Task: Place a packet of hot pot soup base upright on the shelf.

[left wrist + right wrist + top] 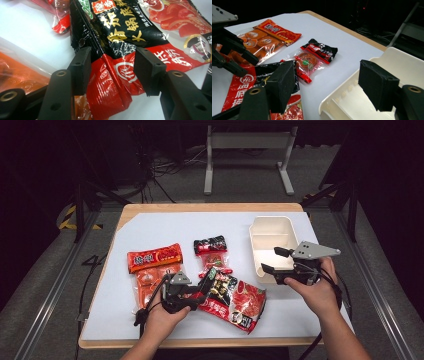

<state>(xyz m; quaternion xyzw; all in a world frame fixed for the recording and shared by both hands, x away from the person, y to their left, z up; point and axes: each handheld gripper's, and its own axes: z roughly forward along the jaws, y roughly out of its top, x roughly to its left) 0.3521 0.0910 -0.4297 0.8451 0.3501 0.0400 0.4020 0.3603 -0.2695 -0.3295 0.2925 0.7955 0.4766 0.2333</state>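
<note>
A large red and black sauce packet [235, 299] lies at the front middle of the white mat. My left gripper [202, 292] is open at its left end, and the packet's crinkled red corner [110, 85] lies between the jaws with space on both sides [113, 72]. My right gripper [270, 259] is open with nothing between its fingers, hovering at the near left wall of a cream two-compartment tray [272, 227]. In the right gripper view the jaws [329, 85] frame the tray's rim [402, 60].
An orange snack packet [154, 259] lies left of the sauce packet. A small black and red packet [211, 246] lies in the middle, left of the tray. The wooden table edge [210, 207] runs along the back; bare mat lies behind the packets.
</note>
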